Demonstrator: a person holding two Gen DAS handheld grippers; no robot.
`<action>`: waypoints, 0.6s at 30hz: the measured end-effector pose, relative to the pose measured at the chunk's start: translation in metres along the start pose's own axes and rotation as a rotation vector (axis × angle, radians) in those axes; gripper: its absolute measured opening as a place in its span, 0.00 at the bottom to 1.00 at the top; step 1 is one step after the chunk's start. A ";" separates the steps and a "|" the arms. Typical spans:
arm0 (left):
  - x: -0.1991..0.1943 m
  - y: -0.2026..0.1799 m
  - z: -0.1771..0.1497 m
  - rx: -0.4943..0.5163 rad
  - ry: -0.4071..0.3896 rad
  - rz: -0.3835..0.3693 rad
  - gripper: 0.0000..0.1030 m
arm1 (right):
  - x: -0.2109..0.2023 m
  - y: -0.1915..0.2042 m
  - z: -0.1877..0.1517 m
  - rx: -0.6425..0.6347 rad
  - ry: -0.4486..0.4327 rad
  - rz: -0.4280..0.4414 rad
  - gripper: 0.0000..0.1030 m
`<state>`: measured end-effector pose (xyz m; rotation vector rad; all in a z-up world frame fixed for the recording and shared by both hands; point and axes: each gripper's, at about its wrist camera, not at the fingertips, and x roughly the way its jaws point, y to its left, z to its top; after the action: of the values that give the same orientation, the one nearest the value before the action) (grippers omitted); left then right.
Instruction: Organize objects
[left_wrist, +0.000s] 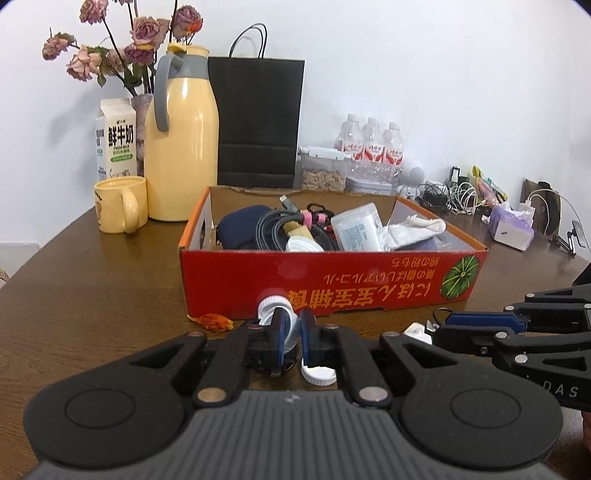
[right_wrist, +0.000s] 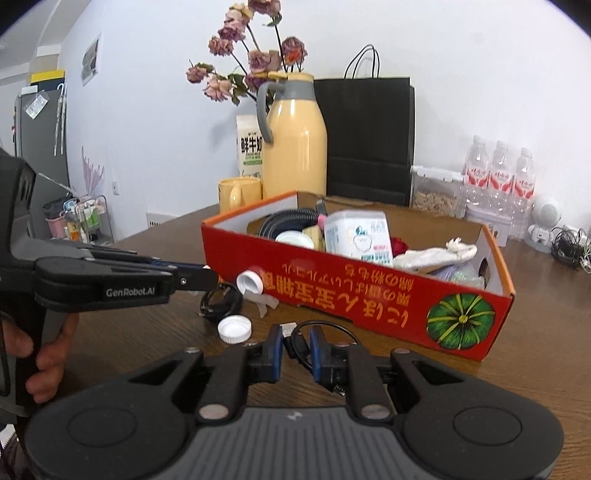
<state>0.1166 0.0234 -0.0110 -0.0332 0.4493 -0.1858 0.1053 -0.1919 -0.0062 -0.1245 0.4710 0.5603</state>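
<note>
My left gripper (left_wrist: 293, 322) is shut on a clear, capless plastic bottle (left_wrist: 271, 306), just above the table in front of the red cardboard box (left_wrist: 369, 280). From the right wrist view that gripper (right_wrist: 205, 276) reaches in from the left, with the bottle's white mouth (right_wrist: 248, 282) against the red box (right_wrist: 369, 295). My right gripper (right_wrist: 297, 341) is shut on a thin black USB cable (right_wrist: 300, 345), whose silver plug (right_wrist: 288, 328) sticks out past the fingers. In the left wrist view the right gripper (left_wrist: 443, 328) is at the right, beside a white adapter (left_wrist: 417, 328).
A loose white cap (right_wrist: 234, 329) and a coiled black cable (right_wrist: 219, 304) lie on the wooden table (left_wrist: 92, 280), with a dried orange scrap (left_wrist: 214, 321) nearby. The box holds cables, a pouch and packets. Behind it stand a yellow jug (left_wrist: 181, 147), mug (left_wrist: 118, 205), black bag (left_wrist: 258, 122) and water bottles (left_wrist: 369, 147).
</note>
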 end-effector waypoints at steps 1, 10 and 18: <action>-0.001 -0.001 0.001 0.001 -0.007 0.002 0.09 | -0.001 -0.001 0.001 -0.001 -0.005 -0.002 0.14; -0.006 -0.009 0.032 0.034 -0.102 0.008 0.09 | -0.008 -0.012 0.025 -0.013 -0.076 -0.049 0.14; 0.015 -0.010 0.066 0.025 -0.150 0.028 0.09 | 0.006 -0.032 0.059 -0.014 -0.144 -0.107 0.14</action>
<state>0.1571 0.0104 0.0424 -0.0161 0.2978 -0.1602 0.1502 -0.2017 0.0430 -0.1208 0.3183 0.4637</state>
